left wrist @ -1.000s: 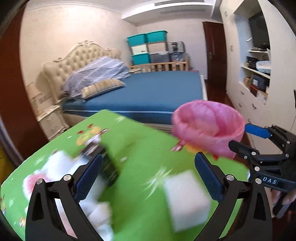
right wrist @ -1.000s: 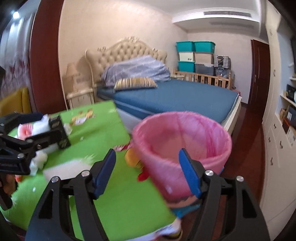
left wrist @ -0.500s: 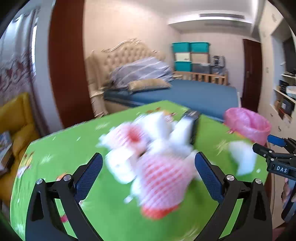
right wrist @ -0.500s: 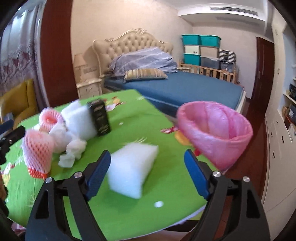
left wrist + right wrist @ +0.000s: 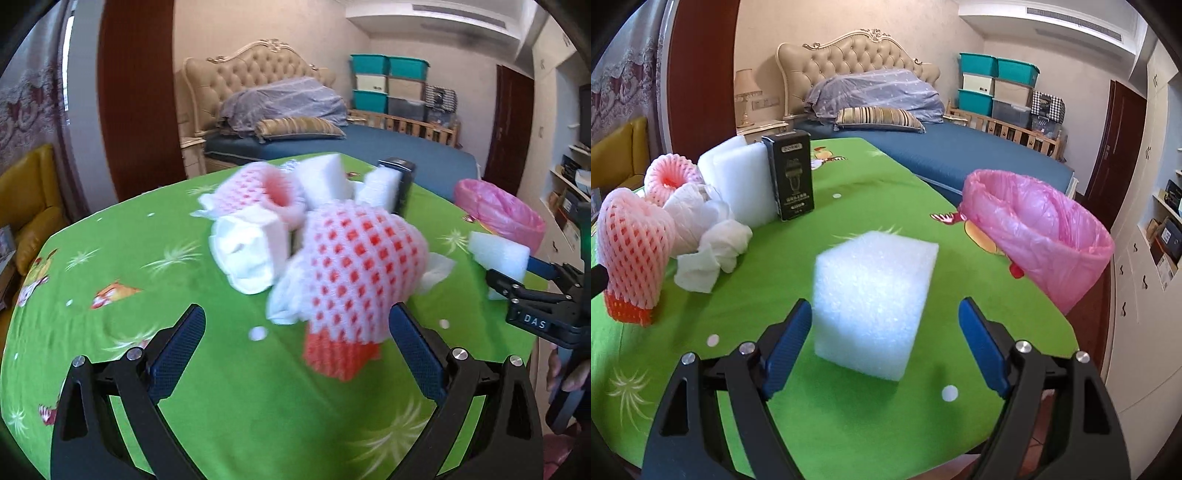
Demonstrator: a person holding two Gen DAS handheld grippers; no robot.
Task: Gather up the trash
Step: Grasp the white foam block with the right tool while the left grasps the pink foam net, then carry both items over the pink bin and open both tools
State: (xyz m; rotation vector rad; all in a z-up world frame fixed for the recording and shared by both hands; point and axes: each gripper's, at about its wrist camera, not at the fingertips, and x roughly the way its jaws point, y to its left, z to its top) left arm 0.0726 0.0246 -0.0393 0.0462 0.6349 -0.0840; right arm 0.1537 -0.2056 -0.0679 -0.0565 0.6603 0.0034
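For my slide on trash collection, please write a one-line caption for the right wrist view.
Open right gripper approaches a white foam block on the green table; the pink-lined trash bin waits at the edge.

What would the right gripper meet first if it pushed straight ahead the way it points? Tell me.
The white foam block. It sits on the green tablecloth between the open fingers of the right gripper, nearer the left one. The pink-lined bin lies off to the right, probably clear.
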